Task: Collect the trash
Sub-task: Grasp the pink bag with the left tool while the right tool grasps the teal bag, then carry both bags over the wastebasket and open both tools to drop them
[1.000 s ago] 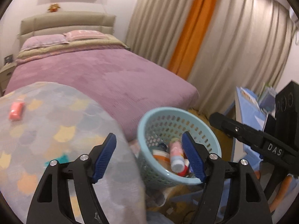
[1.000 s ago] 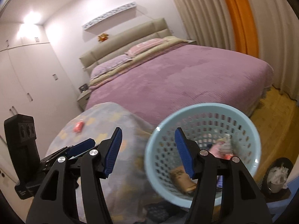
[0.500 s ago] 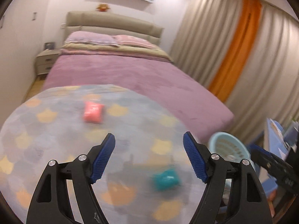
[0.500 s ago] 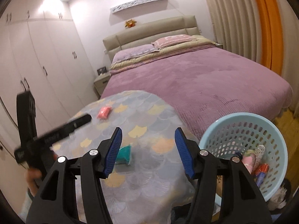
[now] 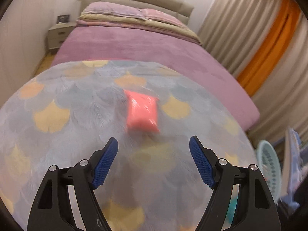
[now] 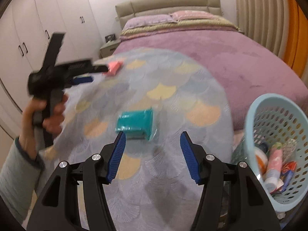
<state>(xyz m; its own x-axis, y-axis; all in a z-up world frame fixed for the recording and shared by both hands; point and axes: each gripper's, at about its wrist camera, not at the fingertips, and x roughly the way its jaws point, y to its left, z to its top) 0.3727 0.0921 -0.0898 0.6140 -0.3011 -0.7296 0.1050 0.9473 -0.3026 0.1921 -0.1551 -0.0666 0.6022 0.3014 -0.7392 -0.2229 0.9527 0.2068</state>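
Left wrist view: left gripper (image 5: 153, 146) spread open, nothing held. Pink packet (image 5: 142, 112) now seen large, just ahead of fingertips, centred between them; half a second ago it lay farther off, up and left. Packet blurred; no print readable. Basket (image 5: 268, 165) glimpsed low at right.

Right wrist view: right gripper (image 6: 152, 140) open, empty. Teal packet (image 6: 135, 125) now just ahead, nearer left fingertip; earlier smaller. Basket of trash at right, nearer than before. Labels unreadable.

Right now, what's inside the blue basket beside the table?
The basket already holds trash: a pink-and-white tube, an orange-and-white container, a spotted wrapper and a red packet. Whatever lies under that pile is covered.
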